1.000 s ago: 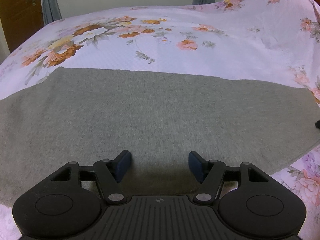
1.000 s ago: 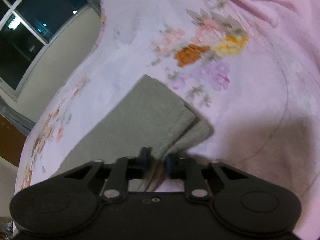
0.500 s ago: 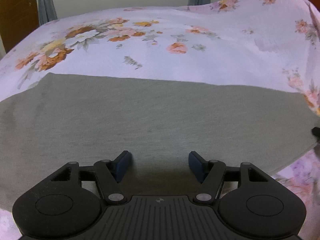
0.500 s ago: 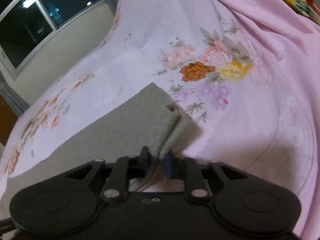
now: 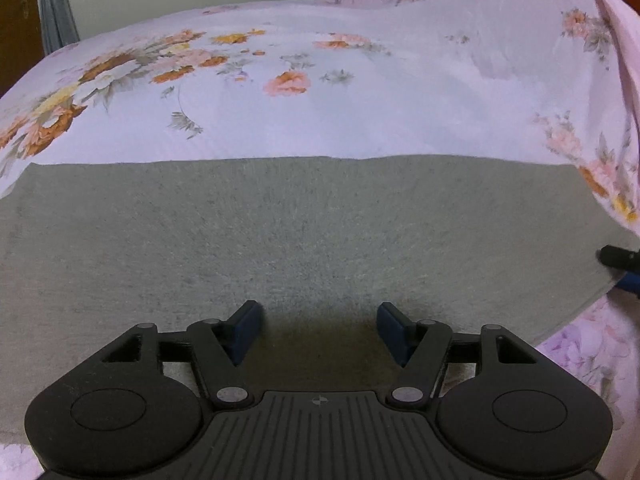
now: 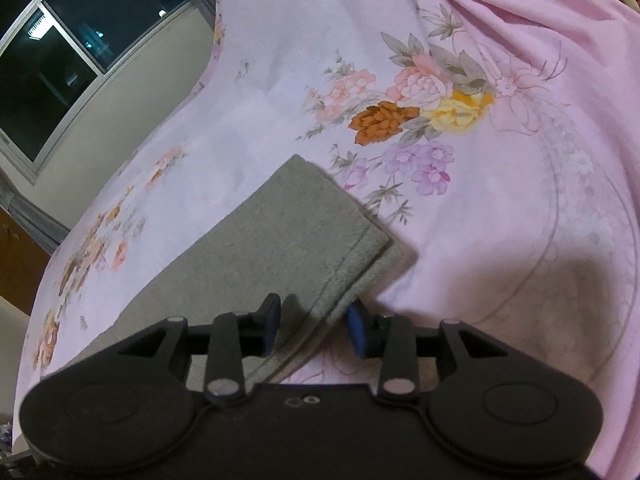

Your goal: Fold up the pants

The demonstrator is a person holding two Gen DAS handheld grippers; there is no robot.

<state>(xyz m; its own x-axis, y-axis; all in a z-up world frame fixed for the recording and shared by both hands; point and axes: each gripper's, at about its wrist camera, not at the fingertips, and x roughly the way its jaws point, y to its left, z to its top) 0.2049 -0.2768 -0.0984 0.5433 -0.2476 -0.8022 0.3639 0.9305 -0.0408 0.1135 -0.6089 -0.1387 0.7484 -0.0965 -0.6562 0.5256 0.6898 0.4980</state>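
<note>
Pants (image 5: 304,240) flat on bed (image 5: 360,112), legs stacked. My right tongs (image 6: 313,326) just spreading, hem corner loose between. Left tongs (image 5: 316,330) spread, empty. Further folds left, I judge.

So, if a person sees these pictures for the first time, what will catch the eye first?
Most likely the grey pants, lying flat as a wide band across the pink flowered bedsheet. Next, the right gripper at the layered hem corner: its jaws have just been opening, and the cloth edge lies between them, apparently let go. The left gripper hangs open over the cloth, holding nothing.
</note>
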